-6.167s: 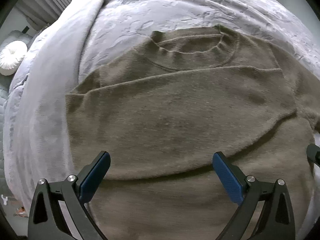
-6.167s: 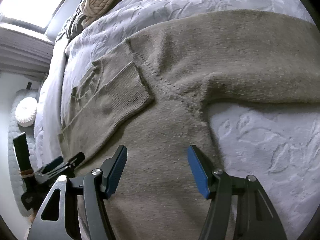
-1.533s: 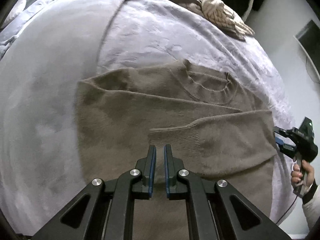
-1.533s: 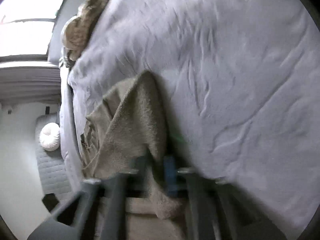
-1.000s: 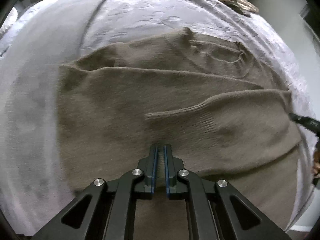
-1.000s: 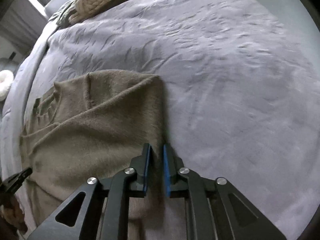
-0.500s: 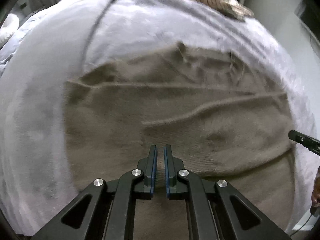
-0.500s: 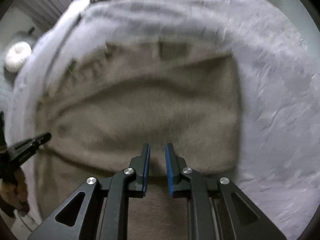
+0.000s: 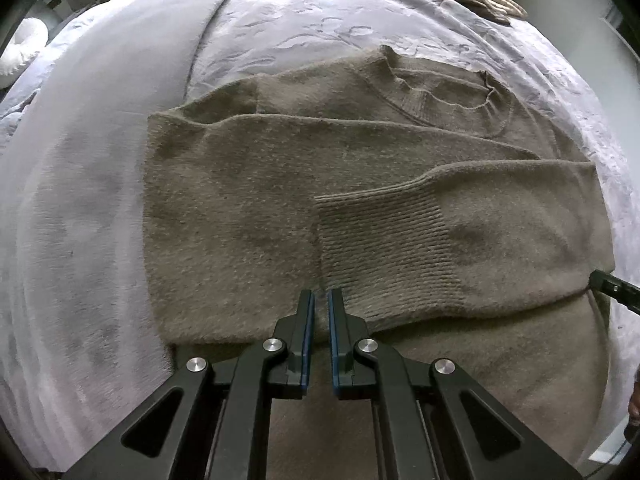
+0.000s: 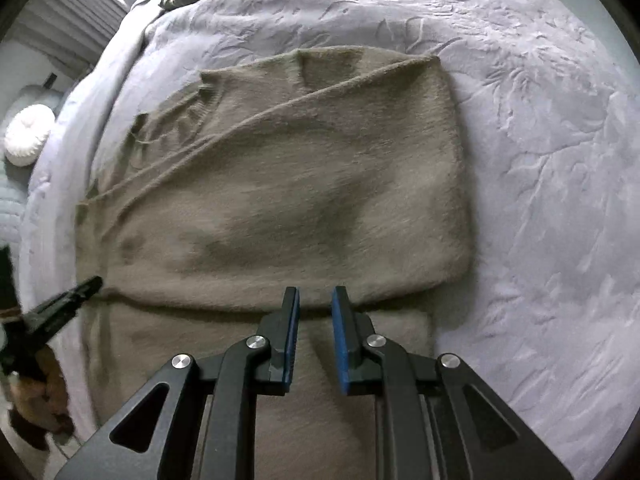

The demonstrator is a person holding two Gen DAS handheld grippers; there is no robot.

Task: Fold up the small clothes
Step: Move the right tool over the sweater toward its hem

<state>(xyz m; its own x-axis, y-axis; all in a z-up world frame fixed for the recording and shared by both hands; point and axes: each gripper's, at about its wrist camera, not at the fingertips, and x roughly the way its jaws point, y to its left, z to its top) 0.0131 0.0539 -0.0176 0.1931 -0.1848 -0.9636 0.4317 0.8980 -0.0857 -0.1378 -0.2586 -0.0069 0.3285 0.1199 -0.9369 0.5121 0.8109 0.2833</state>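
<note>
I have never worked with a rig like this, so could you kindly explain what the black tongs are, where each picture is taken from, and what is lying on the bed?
There is no robot: a person holds a hand-held gripper in each hand, each carrying a fisheye camera looking along its two blue-padded fingers. One picture looks from the left gripper, whose jaws are shut on nothing; the other from the right gripper, slightly parted and also empty. Each gripper shows at the edge of the other's view. Below lies a brown knitted sweater, both sleeves folded across its body, on a pale grey bedspread.
</note>
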